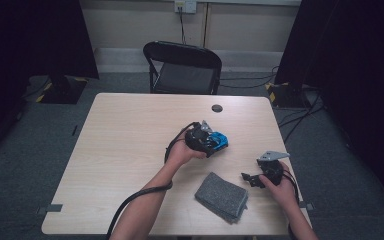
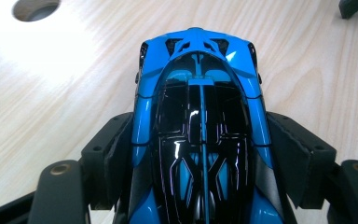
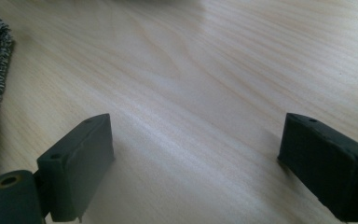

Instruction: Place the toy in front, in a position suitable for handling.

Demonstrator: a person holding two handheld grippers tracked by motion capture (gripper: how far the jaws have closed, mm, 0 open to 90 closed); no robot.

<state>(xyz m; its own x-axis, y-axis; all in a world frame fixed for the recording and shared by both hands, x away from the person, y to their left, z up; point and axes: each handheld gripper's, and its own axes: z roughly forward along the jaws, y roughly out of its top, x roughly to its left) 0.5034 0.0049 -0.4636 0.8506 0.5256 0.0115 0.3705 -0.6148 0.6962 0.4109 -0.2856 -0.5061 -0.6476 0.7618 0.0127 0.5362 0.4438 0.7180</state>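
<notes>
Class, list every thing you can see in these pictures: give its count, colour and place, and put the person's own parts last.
toy car: one, blue and black, between the left gripper's jaws, above the table's middle.
cloth: one, grey, folded, near table edge between the hands.
table: one, light wood, centre.
cable hole: one, dark, far table edge.
folding chair: one, black, behind table.
left gripper: one, black, shut on the toy car.
right gripper: one, black, jaws open, right of cloth.
hands: two, left, right.
</notes>
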